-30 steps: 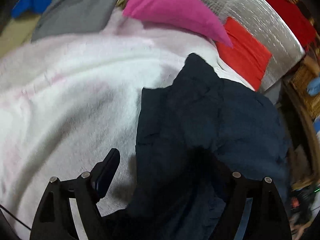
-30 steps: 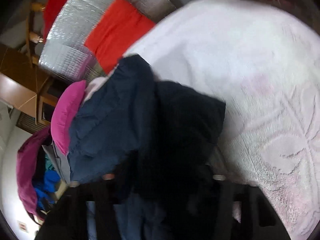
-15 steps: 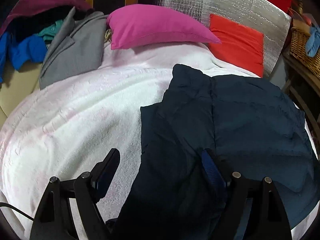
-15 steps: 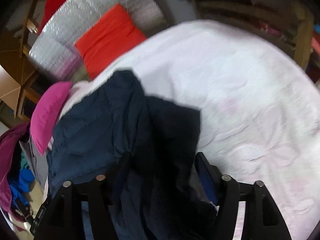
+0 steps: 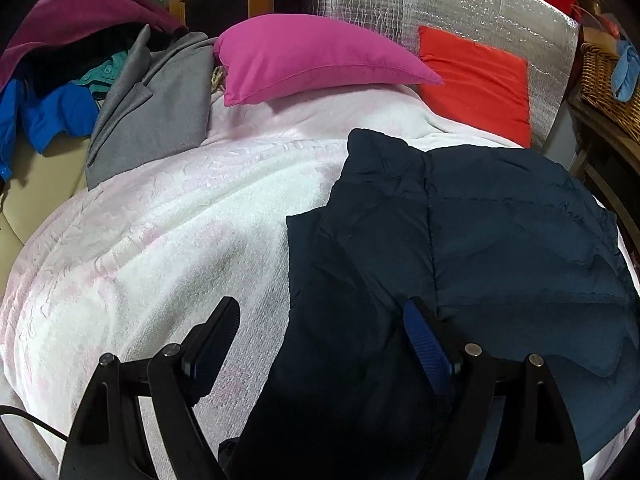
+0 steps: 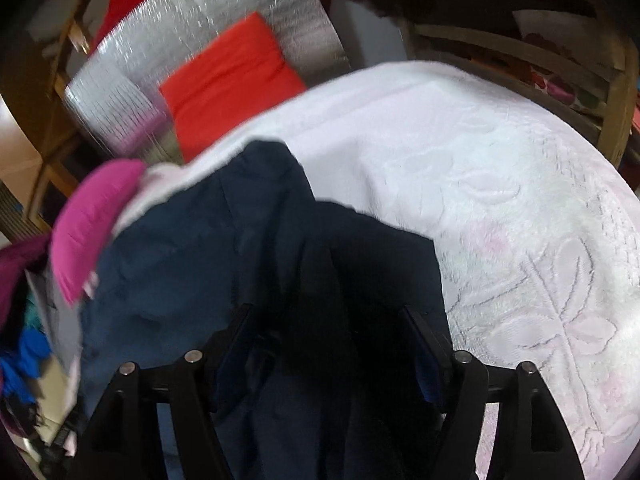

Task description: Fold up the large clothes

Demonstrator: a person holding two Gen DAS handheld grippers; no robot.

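A dark navy quilted jacket (image 5: pixel 480 240) lies partly folded on a white and pink bedspread (image 5: pixel 160 232). My left gripper (image 5: pixel 320 320) is open above the jacket's near left edge, its right finger over the fabric and its left finger over the bedspread. In the right wrist view the jacket (image 6: pixel 208 264) fills the lower middle. My right gripper (image 6: pixel 328 320) is open with dark fabric lying between and under its fingers. The bedspread (image 6: pixel 500 200) spreads to the right there.
A magenta pillow (image 5: pixel 312 60) and a red cushion (image 5: pixel 476 80) lean on a silver foil panel (image 5: pixel 400 0) at the bed's head. A grey jacket (image 5: pixel 152 108) and a pile of blue and maroon clothes (image 5: pixel 48 92) lie at the left. A wicker basket (image 5: pixel 604 84) stands at the right.
Both grippers pulled back and rose from the jacket, so the views widened. The jacket now lies flatter on the bedspread. The right gripper's jaws came apart off the fabric.
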